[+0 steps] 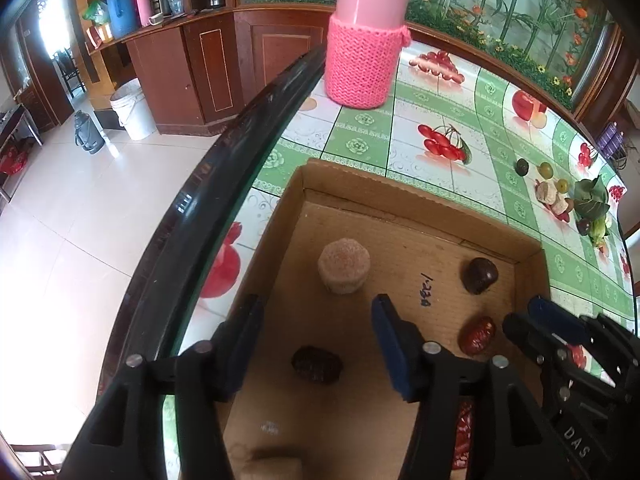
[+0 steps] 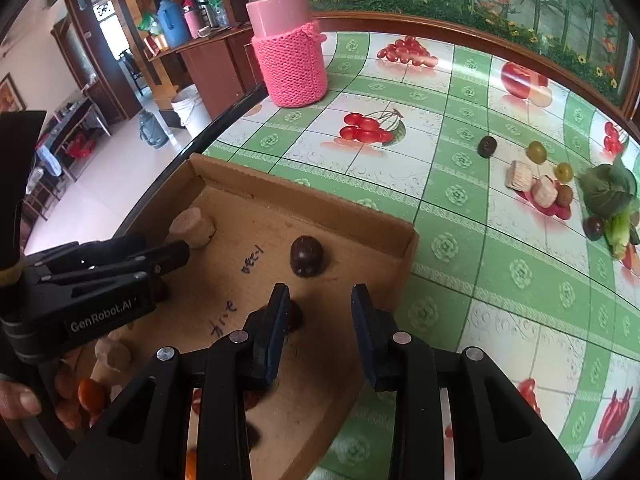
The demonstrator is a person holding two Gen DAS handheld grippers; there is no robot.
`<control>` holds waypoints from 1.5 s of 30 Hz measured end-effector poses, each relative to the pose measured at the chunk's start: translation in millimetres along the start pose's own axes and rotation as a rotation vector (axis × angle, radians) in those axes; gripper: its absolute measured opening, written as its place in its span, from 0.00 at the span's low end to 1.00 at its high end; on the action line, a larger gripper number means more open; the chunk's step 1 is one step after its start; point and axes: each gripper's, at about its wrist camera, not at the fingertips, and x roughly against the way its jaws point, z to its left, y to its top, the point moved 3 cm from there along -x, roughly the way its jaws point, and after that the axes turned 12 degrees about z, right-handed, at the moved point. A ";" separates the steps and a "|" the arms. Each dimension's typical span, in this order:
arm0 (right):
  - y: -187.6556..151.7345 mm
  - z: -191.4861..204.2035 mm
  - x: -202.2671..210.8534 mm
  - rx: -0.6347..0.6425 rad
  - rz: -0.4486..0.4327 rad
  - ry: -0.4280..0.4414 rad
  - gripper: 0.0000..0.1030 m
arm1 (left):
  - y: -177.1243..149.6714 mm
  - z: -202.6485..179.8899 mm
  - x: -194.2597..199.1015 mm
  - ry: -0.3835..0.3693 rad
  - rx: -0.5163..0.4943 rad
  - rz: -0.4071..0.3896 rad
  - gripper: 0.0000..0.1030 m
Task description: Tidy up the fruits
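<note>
A shallow cardboard tray (image 1: 400, 200) (image 2: 360, 216) lies at the table's left edge. It holds a pale round cake (image 1: 344, 266) (image 2: 192, 222), a dark round fruit (image 1: 479, 275) (image 2: 306, 257), a red date (image 1: 477, 335) and a dark wrinkled date (image 1: 317, 364). My left gripper (image 1: 316, 344) is open above the tray, the dark date between its fingers. My right gripper (image 2: 320, 332) is open and empty over the tray's right wall. More fruits lie far right: a dark one (image 2: 487, 146), green ones (image 2: 536, 152), pale cakes (image 2: 520, 175).
A pink flask in a knitted sleeve (image 1: 362, 60) (image 2: 290, 64) stands behind the tray. Leafy greens (image 2: 608, 190) lie at the far right. The table's dark rim (image 1: 224, 184) runs along the left, with tiled floor, a white bucket (image 1: 134, 110) and cabinets beyond.
</note>
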 end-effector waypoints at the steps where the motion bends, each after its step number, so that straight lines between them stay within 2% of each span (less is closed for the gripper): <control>1: -3.7 0.6 3.3 -0.002 -0.002 -0.002 0.30 | -1.0 -0.1 2.7 -0.001 0.002 -0.004 0.62; 6: -25.7 1.5 22.1 -0.027 -0.021 0.008 0.30 | -4.8 1.3 15.4 0.015 0.006 -0.014 0.68; 8: -33.3 3.6 28.6 -0.033 -0.025 -0.003 0.30 | -8.8 3.2 21.4 0.041 0.014 -0.020 0.75; 10: -44.6 6.2 36.5 -0.035 -0.028 0.000 0.30 | -14.8 5.3 28.7 0.050 0.027 -0.026 0.75; 18: -92.0 10.7 60.3 -0.023 -0.038 0.050 0.31 | -55.6 6.2 51.5 0.099 0.044 -0.040 0.81; 24: -138.2 12.7 79.4 -0.013 -0.047 0.080 0.34 | -105.9 2.6 73.5 0.088 0.060 -0.088 0.82; 27: -162.0 13.8 86.5 -0.004 -0.052 0.067 0.46 | -136.4 -3.6 86.9 0.066 0.051 -0.130 0.85; 31: -191.8 13.6 94.4 0.011 -0.067 0.059 0.47 | -176.2 -11.4 102.3 0.055 0.033 -0.196 0.92; 34: -209.3 11.9 97.9 0.006 -0.076 0.070 0.48 | -201.1 -10.7 109.3 0.027 0.064 -0.224 0.94; 38: -230.3 13.2 101.3 0.007 -0.089 0.052 0.48 | -220.7 -7.1 106.9 0.014 0.079 -0.223 0.97; 45: -260.6 18.6 112.7 -0.062 -0.122 -0.016 0.49 | -241.0 -4.5 99.7 0.001 -0.005 -0.221 0.97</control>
